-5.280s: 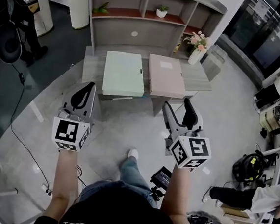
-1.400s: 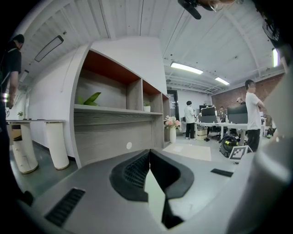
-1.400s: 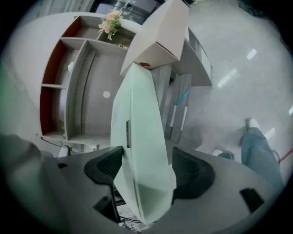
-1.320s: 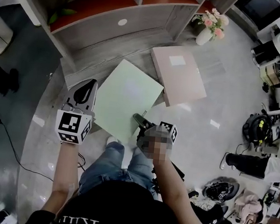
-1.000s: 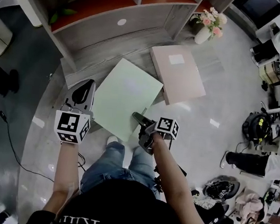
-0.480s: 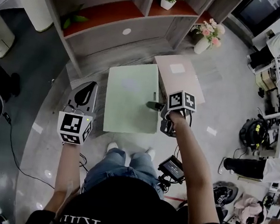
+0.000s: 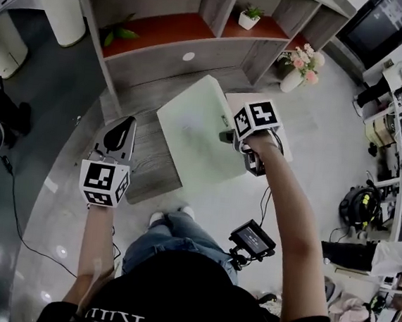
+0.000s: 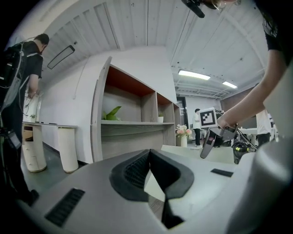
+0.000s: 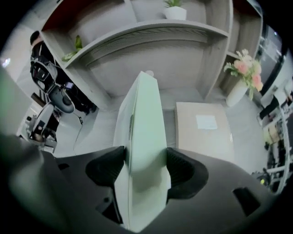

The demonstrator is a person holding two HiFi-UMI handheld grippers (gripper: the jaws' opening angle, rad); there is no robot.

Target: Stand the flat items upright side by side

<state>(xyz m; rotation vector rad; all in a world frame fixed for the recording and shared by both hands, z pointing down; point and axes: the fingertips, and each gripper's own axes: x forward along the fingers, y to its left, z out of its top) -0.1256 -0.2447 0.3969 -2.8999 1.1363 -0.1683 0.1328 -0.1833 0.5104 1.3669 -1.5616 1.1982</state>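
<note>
**Inspector:** Status of the green box file?

**Assistant:** A second ago it lay flat on the table, with the right gripper at its near edge. Now its right side is lifted and it tilts towards vertical. The right gripper view shows it edge-on. I cannot tell if its lower edge rests on the table.

**Inspector:** Grip?

**Assistant:** The right fingers are clamped on the file's narrow edge, one pad on each face. The left gripper hovers at the table's left side, fingers together and empty.

**Inspector:** The second item?

**Assistant:** The pink box file lies flat just beside the green one, untouched.

**Inspector:** Assessment?

**Assistant:** The first file is partway upright, and a slip or topple is the likely risk. The pink file remains to be stood.
</note>
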